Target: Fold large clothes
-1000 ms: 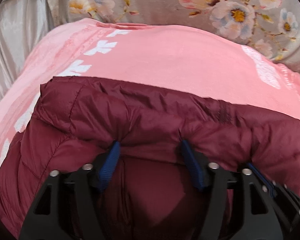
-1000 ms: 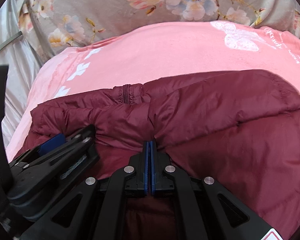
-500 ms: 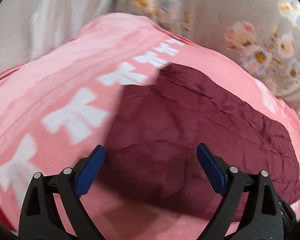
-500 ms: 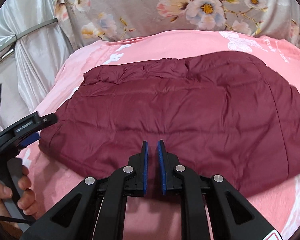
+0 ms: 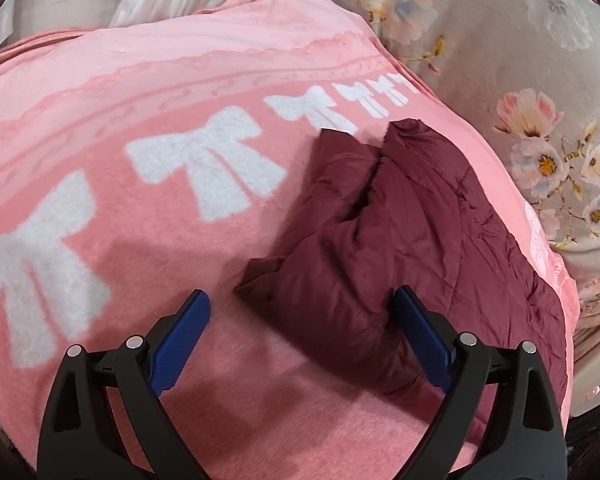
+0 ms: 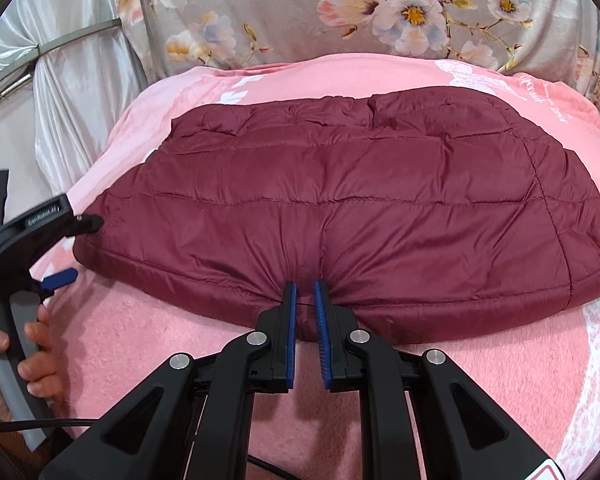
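A maroon quilted puffer jacket lies folded flat on a pink blanket with white bows. My right gripper sits at the middle of the jacket's near edge. Its jaws stand a narrow gap apart, with puckered fabric pinched between the blue pads. In the left wrist view the jacket runs away to the right over the blanket. My left gripper is wide open at the jacket's left end, one finger over the blanket and one over the jacket. The right wrist view shows the left gripper held by a hand.
A grey floral cloth rises behind the blanket and shows at the right in the left wrist view. Silvery satin fabric hangs at the left. A black cable runs below the hand.
The left gripper let go of the jacket, opened wide and swung with a roll to the jacket's left end. The right gripper's jaws parted slightly and drew back; the jacket now lies flat.
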A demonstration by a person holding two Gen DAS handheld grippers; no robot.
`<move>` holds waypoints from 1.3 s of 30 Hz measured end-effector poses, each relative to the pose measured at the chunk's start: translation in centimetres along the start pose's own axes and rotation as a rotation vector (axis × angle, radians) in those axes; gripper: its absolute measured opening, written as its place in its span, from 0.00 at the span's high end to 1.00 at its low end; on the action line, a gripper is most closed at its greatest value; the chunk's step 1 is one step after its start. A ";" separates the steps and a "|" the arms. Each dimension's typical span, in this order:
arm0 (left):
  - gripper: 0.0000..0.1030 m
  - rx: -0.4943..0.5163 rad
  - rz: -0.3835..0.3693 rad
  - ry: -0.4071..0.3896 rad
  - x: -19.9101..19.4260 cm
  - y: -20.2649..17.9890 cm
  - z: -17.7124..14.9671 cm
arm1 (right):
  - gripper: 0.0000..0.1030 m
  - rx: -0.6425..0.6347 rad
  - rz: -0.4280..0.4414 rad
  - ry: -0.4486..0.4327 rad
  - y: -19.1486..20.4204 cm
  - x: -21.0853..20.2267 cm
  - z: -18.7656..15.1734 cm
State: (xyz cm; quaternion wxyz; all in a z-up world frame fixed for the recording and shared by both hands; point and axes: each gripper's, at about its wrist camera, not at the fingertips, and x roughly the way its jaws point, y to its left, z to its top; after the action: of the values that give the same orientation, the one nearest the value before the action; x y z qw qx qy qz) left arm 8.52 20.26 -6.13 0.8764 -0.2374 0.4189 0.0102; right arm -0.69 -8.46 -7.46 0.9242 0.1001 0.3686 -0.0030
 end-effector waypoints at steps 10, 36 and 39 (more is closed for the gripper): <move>0.64 0.013 -0.109 0.067 1.1 -2.4 0.6 | 0.89 0.002 -0.007 0.018 -0.1 0.7 0.0; 0.85 0.599 -0.443 0.010 -9.0 -30.1 -7.8 | 0.90 0.072 -0.069 -0.062 -8.5 -9.0 -2.3; 0.86 0.630 -0.441 0.066 -7.4 -32.8 -10.4 | 0.90 0.096 -0.123 -0.078 -10.9 -10.3 -2.9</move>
State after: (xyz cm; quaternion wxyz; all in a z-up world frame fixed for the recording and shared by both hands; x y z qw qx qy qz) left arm 3.27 -11.89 7.09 0.8736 -0.0414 0.3682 -0.3154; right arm -11.06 -19.28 -4.47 0.9300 0.1213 0.3374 -0.0816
